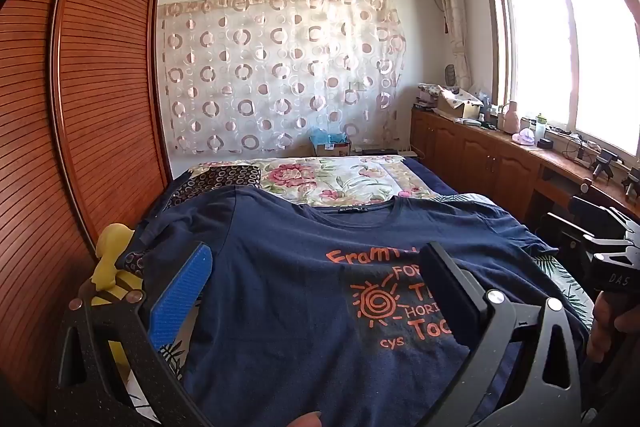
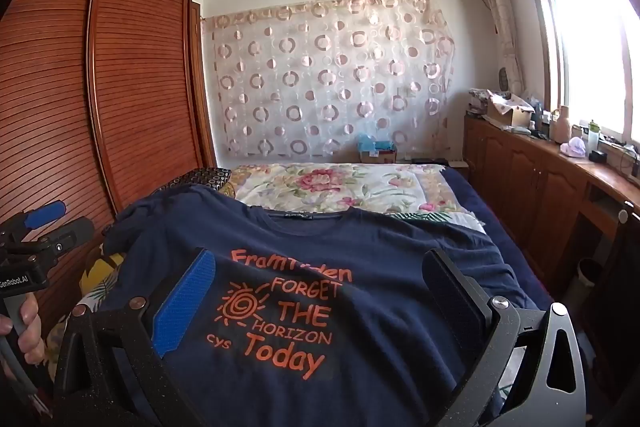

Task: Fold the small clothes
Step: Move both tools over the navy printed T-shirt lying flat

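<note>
Starting the fold: the shirt (image 2: 304, 307) lies spread print-up across the near end of the bed (image 2: 472, 195), collar away. Both the left hand-held gripper (image 1: 316, 291) and right hand-held gripper (image 2: 320, 291) hover wide open, empty; pinch matching hem corners together, I'd say

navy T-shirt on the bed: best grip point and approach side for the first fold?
Probably the T-shirt at its two shoulder seams beside the collar. It lies flat, print up, collar at the far end, sleeves spread. Bring each open hand-held gripper, left and right, down from above at its own side and pinch the edge there.
</note>
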Available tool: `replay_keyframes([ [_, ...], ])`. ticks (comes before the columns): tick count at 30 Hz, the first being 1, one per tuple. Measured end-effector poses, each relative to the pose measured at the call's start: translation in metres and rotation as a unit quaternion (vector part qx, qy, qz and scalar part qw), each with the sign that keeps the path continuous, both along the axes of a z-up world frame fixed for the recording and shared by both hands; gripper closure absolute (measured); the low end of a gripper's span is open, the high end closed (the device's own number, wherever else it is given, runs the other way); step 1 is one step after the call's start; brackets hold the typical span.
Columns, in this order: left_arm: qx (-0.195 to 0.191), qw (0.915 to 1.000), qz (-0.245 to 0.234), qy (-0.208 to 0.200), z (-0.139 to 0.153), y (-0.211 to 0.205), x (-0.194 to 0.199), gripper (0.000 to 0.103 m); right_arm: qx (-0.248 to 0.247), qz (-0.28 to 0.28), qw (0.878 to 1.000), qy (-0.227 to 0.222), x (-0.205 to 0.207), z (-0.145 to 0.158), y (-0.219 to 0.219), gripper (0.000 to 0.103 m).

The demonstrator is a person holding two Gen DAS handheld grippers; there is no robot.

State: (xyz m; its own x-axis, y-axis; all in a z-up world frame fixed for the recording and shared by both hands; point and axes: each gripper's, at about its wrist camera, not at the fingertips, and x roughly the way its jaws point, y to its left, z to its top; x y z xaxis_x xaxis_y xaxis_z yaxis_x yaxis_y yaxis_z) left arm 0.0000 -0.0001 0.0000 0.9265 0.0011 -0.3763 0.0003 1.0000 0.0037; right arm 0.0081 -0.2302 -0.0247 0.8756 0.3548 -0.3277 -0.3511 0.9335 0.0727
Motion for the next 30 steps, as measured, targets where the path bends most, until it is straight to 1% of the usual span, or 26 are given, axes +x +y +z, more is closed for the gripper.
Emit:
replay_keyframes([
  [30,-0.001,1.0000,0.000,-0.005,-0.0006,-0.0001,-0.0004,0.000,-0.001,0.001,1.000,0.000,-0.0016,0.0001,0.0014,0.000],
])
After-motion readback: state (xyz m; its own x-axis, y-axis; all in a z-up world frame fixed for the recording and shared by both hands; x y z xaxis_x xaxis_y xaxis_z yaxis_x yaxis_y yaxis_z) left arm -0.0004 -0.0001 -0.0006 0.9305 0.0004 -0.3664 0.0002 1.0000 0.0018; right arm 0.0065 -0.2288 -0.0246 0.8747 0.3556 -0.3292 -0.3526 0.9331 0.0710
